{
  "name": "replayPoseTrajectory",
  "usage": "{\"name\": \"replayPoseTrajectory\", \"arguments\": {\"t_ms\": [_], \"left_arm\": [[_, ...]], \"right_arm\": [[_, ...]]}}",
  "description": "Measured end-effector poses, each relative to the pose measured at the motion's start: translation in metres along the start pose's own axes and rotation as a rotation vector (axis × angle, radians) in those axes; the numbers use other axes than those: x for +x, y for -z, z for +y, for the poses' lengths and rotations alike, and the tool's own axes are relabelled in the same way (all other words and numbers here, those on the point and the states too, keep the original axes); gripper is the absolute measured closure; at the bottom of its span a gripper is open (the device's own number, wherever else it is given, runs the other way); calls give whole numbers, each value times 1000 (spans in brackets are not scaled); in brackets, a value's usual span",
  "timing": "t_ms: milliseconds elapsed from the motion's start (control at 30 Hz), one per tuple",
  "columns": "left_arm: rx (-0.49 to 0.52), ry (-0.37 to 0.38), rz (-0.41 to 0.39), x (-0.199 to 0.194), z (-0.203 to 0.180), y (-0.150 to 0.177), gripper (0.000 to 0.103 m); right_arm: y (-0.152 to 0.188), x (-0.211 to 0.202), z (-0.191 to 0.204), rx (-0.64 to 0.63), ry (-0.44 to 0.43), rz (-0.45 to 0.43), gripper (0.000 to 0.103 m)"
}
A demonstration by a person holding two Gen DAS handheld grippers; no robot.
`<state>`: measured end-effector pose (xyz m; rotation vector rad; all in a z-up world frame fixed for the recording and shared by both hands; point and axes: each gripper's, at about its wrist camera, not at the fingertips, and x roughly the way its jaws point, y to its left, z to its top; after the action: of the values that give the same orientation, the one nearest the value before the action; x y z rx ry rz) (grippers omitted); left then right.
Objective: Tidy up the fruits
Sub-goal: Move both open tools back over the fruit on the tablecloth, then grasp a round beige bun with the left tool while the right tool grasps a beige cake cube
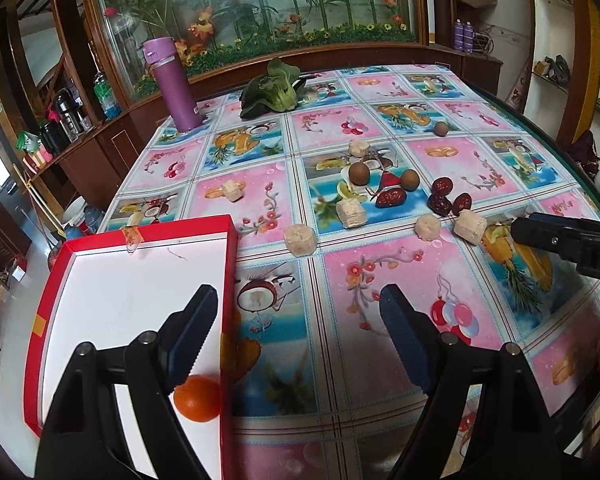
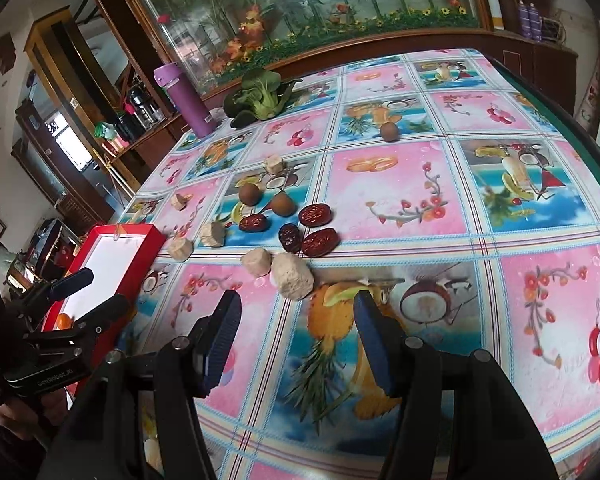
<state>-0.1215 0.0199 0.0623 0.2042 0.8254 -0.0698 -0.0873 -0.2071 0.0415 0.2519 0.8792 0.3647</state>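
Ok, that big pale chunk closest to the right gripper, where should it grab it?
Grip the nearest pale chunk across its long flat sides, coming down from above. It lies flat, and another pale piece touches its left end, so close the open right gripper across the free sides.

Table has a glossy plastic-looking cover w/ printed fruit pics, catches glare. Red box looks like cardboard, matt white inside, bit of clear tape on the far rim. Orange is smooth & shiny. Dates are wrinkly w/ a gloss, pale cubes look rough and crumbly. Both claws, left & right, are matt black plastic w/ ribbed blue pads, metal pins. Purple bottle is smooth plastic.
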Motion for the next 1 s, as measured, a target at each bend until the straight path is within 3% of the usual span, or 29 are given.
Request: {"name": "replayPoseTrajectory", "arguments": {"t_ms": [633, 700, 767, 1000], "left_arm": [[-19, 19, 124, 58, 16, -20, 19], [-21, 33, 136, 62, 17, -24, 19], [-23, 45, 144, 66, 18, -28, 19], [-19, 61, 155, 81, 16, -42, 19]], "right_arm": [[-12, 36, 4, -34, -14, 76, 45], [-12, 39, 5, -35, -28, 81, 49], [-12, 44, 6, -37, -34, 97, 59], [-13, 51, 9, -50, -40, 109, 67]]}}
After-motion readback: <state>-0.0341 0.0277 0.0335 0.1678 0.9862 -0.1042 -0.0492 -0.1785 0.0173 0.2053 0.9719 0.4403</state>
